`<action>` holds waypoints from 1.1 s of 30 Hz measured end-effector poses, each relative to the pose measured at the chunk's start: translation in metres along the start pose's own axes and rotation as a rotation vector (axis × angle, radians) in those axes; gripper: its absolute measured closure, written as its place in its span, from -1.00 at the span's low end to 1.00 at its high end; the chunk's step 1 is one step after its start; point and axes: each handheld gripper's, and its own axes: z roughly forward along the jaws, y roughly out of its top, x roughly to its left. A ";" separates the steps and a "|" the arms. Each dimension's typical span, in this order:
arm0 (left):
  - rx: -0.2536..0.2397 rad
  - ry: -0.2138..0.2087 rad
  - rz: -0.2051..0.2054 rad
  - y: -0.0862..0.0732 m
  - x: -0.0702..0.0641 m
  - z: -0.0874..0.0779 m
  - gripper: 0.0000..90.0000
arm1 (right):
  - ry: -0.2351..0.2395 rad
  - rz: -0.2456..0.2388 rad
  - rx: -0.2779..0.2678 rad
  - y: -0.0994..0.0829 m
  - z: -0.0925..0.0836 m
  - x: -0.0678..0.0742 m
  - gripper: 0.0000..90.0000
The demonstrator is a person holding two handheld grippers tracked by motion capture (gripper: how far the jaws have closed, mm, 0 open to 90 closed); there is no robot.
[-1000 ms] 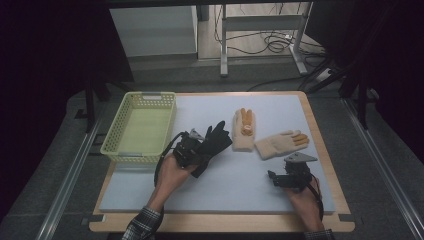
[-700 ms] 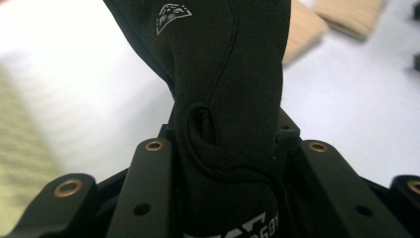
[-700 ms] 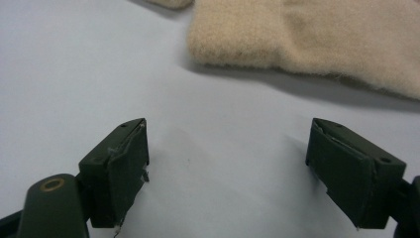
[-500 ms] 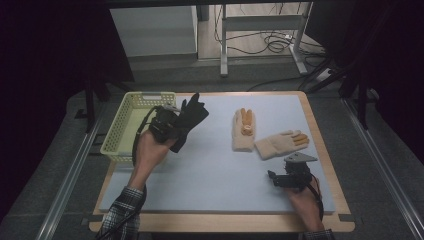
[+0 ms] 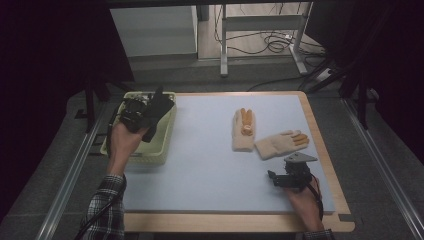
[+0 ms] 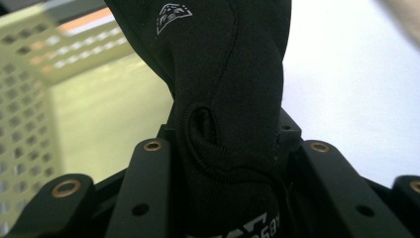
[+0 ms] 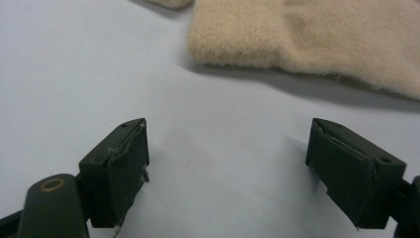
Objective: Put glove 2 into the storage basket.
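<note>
moved: left gripper (image 5: 142, 114) carried the black glove (image 5: 159, 107) from mid-mat toward the left edge, now over the basket (image 5: 162, 145); right gripper (image 5: 287, 177) stayed put
left gripper: jaws clamped on the glove's cuff end, fabric bunched between them in the left gripper view (image 6: 233, 99); glove fingers point up and away
glove place: held in the air above the basket's far half, not touching it as far as I can tell
basket: pale yellow-green, mesh walls, at the mat's left edge, looks empty where visible
why held so: pinch at the cuff lets the rest hang free, likely for a drop into the basket
right gripper: jaws apart, nothing between them, resting low near the mat's near right corner, pointed at the cream glove (image 7: 317, 39)
cream gloves: two, right half of mat; one (image 5: 243, 131) lying straight, other (image 5: 280, 144) angled beside it, cuffs touching or nearly
step: judged as transport done, release next
risk: glove could catch on the basket rim if let go too near the right wall
</note>
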 end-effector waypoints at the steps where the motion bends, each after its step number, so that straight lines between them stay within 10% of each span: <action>1: 0.010 0.009 -0.014 -0.002 0.007 0.003 0.42 | 0.000 0.000 0.000 0.000 0.000 0.000 -0.63; 16: 0.213 0.130 -0.102 -0.013 0.056 0.057 0.39 | 0.001 0.001 -0.001 0.000 0.000 0.000 -0.63; 23: 0.316 0.191 -0.064 -0.011 0.060 0.085 0.32 | 0.001 0.000 -0.002 0.000 0.000 0.000 -0.63; 33: 0.381 0.153 -0.105 -0.019 0.067 0.083 0.14 | 0.002 0.000 -0.001 0.000 0.000 0.000 -0.64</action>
